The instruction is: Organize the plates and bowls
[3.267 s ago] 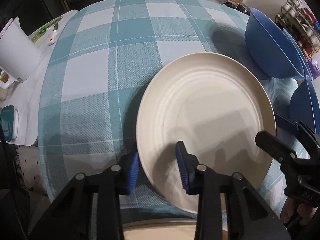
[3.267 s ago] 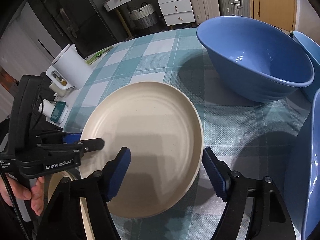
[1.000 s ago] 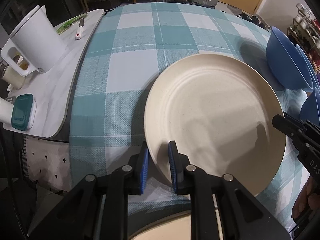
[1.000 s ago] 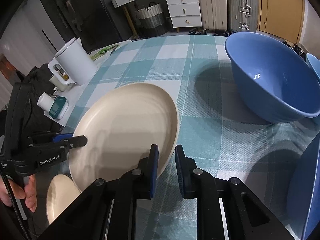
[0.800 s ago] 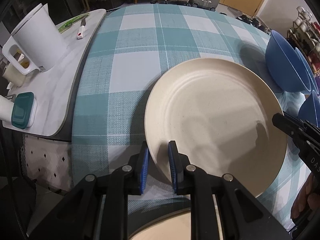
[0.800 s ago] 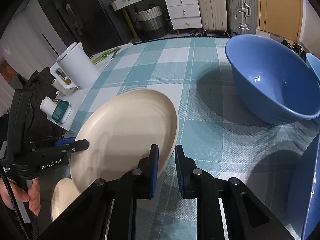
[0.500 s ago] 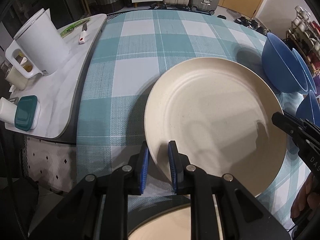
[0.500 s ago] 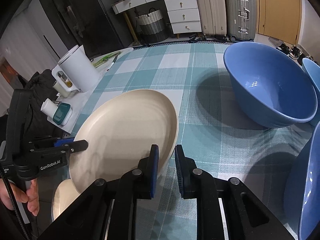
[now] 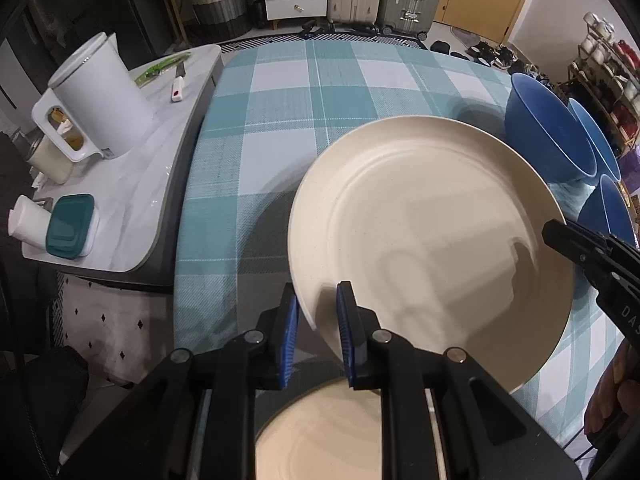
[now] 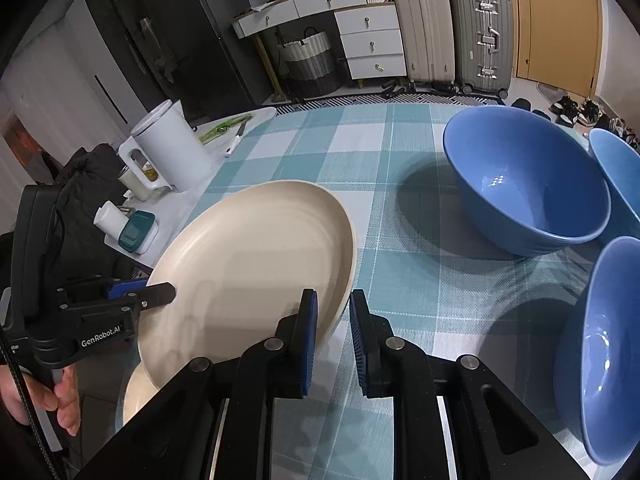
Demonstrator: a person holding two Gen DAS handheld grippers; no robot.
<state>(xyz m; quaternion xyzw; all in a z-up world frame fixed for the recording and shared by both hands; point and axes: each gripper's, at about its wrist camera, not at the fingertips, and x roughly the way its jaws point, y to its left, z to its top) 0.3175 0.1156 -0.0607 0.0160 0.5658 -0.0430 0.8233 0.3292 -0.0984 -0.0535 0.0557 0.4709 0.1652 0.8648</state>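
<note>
Both grippers, left gripper [image 9: 316, 320] and right gripper [image 10: 333, 326], are clamping opposite rims of the plate [image 9: 432, 240], holding it tilted above the tablecloth [image 9: 280, 112].

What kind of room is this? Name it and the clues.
Probably a lived-in home dining area: a table under a teal checked tablecloth, suitcases beside a white chest of drawers, and a cluttered shoe rack.

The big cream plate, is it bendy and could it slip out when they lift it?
The cream plate probably stays stiff: held only at two rim spots by the left gripper and right gripper, it shows no sag. Its smooth surface and tilt could let it slip.
</note>
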